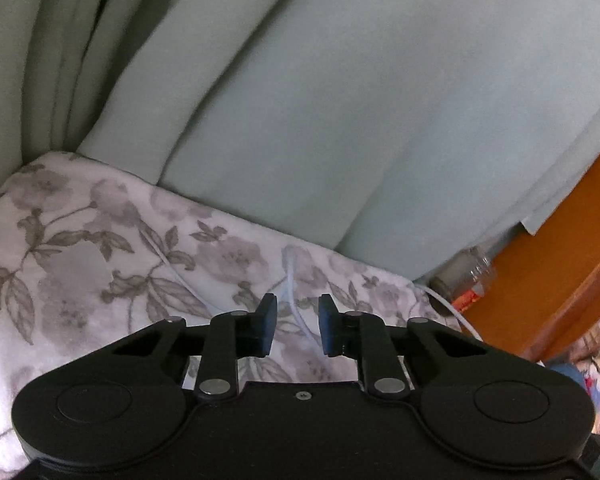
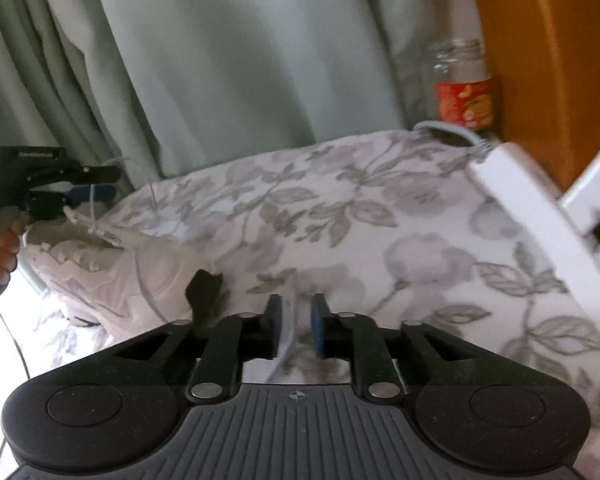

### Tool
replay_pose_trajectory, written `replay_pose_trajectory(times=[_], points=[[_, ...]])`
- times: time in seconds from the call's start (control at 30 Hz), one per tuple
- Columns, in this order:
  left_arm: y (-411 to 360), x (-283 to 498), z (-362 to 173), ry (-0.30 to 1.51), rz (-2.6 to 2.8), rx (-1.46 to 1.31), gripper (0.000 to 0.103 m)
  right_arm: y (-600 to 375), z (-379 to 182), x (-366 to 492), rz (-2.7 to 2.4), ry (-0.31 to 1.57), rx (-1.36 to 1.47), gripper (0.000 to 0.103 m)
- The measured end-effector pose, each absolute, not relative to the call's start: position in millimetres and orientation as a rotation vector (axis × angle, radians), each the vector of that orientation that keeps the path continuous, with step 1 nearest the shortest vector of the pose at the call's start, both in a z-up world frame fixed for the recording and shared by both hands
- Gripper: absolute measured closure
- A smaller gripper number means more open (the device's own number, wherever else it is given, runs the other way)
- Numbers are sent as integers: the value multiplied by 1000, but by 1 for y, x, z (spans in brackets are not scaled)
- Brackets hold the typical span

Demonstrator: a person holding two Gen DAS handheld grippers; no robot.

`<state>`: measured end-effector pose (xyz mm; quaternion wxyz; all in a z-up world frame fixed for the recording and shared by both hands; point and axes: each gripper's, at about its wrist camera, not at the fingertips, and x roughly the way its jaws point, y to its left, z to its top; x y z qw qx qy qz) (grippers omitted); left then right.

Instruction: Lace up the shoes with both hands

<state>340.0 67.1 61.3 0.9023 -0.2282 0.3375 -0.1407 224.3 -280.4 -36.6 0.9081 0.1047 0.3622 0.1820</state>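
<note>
Left gripper [image 1: 296, 326]: jaws parted, a white lace [image 1: 296, 300] running between the pads, untouched.
Right gripper [image 2: 294, 330]: jaws parted, lace end [image 2: 286, 332] against its left pad, not pinched.
Shoe [image 2: 112, 268]: pale sneaker on the floral blanket [image 2: 340, 216], far left of the right gripper.
Backdrop: green curtain [image 2: 220, 60], jar [image 2: 464, 84] at far right.

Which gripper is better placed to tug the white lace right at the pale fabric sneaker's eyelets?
Probably left: the left gripper hovers beside the pale fabric sneaker's eyelets, with the white lace crossing its pad. The right gripper sits past the heel.
</note>
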Motion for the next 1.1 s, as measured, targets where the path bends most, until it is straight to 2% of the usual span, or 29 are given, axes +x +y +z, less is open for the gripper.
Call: replay_pose_trajectory(times=[0.17,0.23,0.27,0.3,0.4,0.53,0.7,0.87,1.03,1.1], points=[[70,338,65,685,-290,-476,85,-268,-43,234,357,768,177,87],[70,338,67,676,-293,-477,92,-268,-44,235,361,771,179,87],[70,337,68,671,-293,-479,96,-268,-44,235,363,770,183,90],[70,337,69,667,-292,-481,98,-270,-44,234,366,766,195,97],[70,335,74,649,-291,-484,103,-283,-38,228,337,727,252,100],[74,330,81,611,-275,-497,103,-308,-20,214,263,647,299,101],[72,326,88,592,-273,-495,103,-336,-3,199,224,594,329,101],[70,324,92,585,-270,-499,103,-313,-16,209,299,681,272,99],[76,323,94,579,-249,-494,103,-282,-31,224,346,733,208,90],[78,323,94,581,-242,-494,103,-273,-35,229,350,744,180,90]])
